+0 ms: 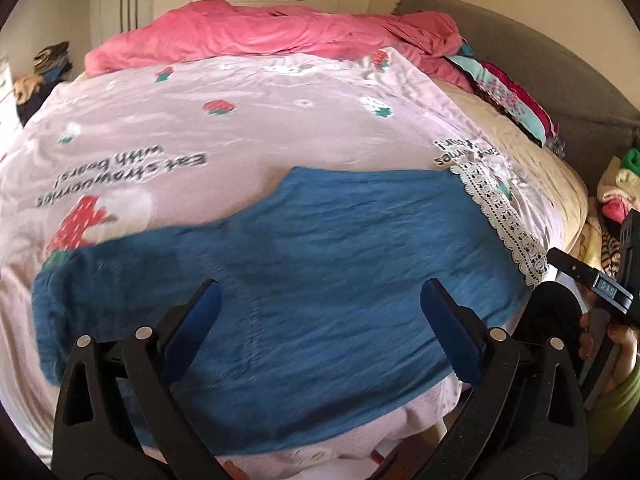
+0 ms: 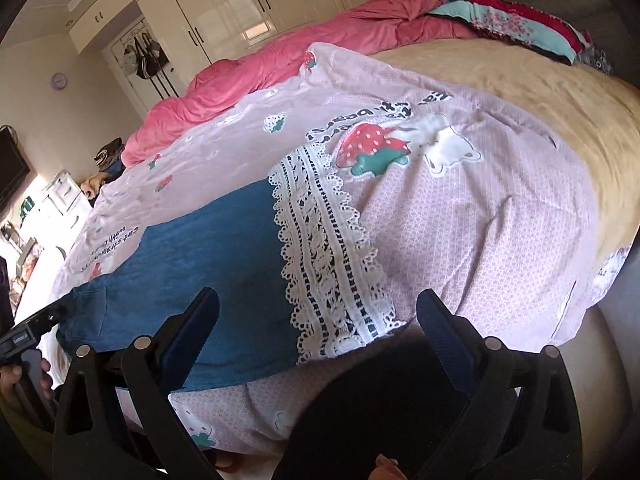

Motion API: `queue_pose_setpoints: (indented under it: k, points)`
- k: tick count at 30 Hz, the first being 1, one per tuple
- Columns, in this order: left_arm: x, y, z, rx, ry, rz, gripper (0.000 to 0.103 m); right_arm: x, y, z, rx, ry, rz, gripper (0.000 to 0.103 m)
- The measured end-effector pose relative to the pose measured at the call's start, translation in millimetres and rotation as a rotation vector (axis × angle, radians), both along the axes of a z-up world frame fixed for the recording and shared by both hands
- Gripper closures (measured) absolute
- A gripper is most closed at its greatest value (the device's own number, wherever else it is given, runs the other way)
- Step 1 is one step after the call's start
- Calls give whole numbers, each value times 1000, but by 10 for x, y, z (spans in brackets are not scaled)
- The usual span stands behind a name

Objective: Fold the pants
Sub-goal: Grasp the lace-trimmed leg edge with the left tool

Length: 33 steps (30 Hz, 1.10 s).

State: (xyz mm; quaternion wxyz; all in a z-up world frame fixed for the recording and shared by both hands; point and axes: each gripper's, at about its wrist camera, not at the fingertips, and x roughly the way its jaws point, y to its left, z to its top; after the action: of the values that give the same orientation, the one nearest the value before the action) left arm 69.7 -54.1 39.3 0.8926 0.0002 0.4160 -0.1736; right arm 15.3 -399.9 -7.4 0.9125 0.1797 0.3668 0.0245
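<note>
Your left gripper [image 1: 320, 324] and right gripper [image 2: 318, 330] both hang released; the blue pants [image 1: 304, 276] lie apparently flat at twelve o'clock on the pink sheet [image 1: 240, 128].

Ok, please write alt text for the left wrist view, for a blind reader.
Blue pants lie spread on a pink strawberry-print sheet on a bed, with the open left gripper above them, holding nothing. A pink duvet lies behind.

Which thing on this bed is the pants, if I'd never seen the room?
Find the pale pink strawberry blanket on the bed, in front of the pink quilt. The pants lie flat on its near part, beside a white lace strip: the only plain blue cloth there.
</note>
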Motion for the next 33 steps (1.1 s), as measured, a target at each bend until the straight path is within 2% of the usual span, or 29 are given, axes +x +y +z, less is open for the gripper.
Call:
queue_pose_setpoints:
  k: [4,10,13,19,22,25,27,32,33]
  points:
    - [108,-293,83,16,-6,-63,10,-1,-61,-44,36,17,-5,5]
    - [458,-967,141,56,1,-204,10,16,-117,-110,69,72,-34,5]
    - [686,-1276,101,81,20,-264,10,47,-120,-137,81,85,-29,5]
    - [1236,-1957,-85,183,83,-401,10,101,-92,-167,91,97,2,5]
    - [1425,-2208,-191,197,127,-470,10,158,-90,-186,91,113,-7,5]
    - [1570,-2343,-294,195,158,-517,10,246,-43,-201,76,139,9,6]
    - [1668,-2394,-379,198,180,-529,10,282,-27,-217,66,156,13,15]
    - [1764,-2438,-550,158,215,-605,10,362,16,-246,37,186,8,20]
    - [1765,-2440,-567,150,218,-620,13,377,27,-249,28,189,8,24]
